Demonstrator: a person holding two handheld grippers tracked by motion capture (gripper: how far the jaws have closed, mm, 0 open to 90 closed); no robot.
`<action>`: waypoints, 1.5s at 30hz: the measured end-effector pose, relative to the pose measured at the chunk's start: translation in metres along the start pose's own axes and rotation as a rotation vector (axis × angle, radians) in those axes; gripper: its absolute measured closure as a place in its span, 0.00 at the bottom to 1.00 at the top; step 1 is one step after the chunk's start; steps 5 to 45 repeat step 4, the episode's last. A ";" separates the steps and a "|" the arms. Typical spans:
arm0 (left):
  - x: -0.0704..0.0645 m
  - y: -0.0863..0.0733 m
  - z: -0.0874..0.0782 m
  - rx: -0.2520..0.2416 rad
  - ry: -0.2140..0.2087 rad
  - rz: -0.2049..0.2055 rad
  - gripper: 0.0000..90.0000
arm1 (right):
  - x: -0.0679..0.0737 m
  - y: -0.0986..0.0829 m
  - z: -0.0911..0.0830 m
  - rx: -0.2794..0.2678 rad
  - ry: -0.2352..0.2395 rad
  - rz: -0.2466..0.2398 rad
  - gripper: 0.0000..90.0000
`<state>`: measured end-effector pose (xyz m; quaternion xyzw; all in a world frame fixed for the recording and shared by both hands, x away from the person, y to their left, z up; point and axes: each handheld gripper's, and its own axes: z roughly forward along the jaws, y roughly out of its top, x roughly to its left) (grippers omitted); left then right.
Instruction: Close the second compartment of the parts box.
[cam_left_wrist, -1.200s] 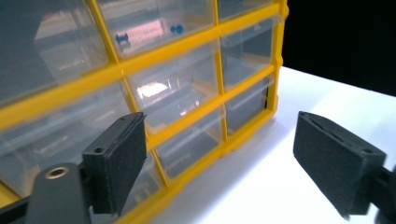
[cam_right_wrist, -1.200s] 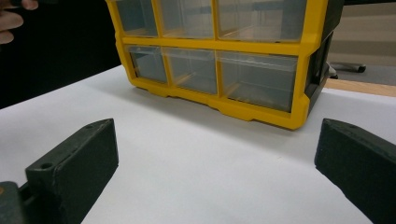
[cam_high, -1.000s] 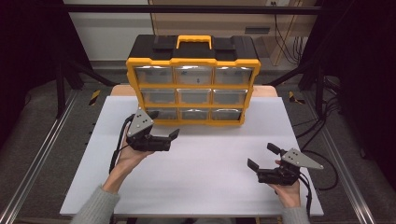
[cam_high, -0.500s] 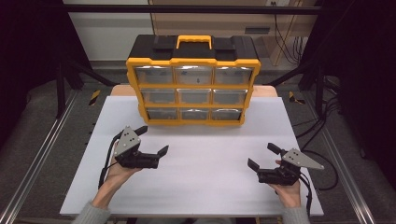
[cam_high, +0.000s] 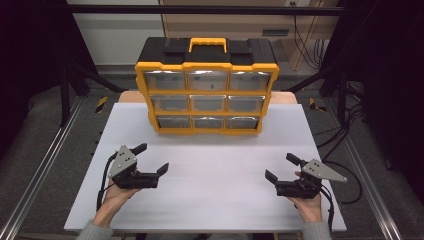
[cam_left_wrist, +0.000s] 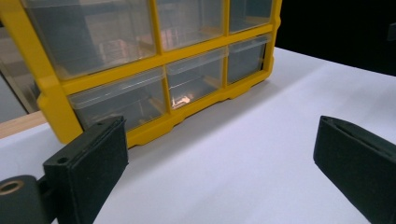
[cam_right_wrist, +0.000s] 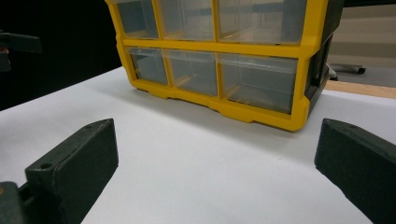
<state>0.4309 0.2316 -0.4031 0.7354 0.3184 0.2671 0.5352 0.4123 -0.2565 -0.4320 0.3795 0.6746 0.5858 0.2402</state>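
Organizer sits at bench back, drawers all shut; left claw has pulled back from its bottom-left drawer, wide open and empty like right claw, so work looks finished or unstarted.

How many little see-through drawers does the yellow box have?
9 drawers in the yellow box: three along the top row, three along the middle row, three along the bottom row. None looks hidden.

text: none legible | labels: none | drawer cabinet: unmarked
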 end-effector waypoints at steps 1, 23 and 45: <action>0.001 -0.001 0.000 -0.001 -0.001 -0.002 0.03 | 0.000 0.000 0.000 -0.001 0.001 -0.001 0.00; 0.003 -0.005 -0.002 0.000 0.006 -0.003 0.03 | -0.001 0.000 0.000 -0.003 0.002 -0.006 0.00; 0.003 -0.005 -0.002 0.000 0.006 -0.003 0.03 | -0.001 0.000 0.000 -0.003 0.002 -0.006 0.00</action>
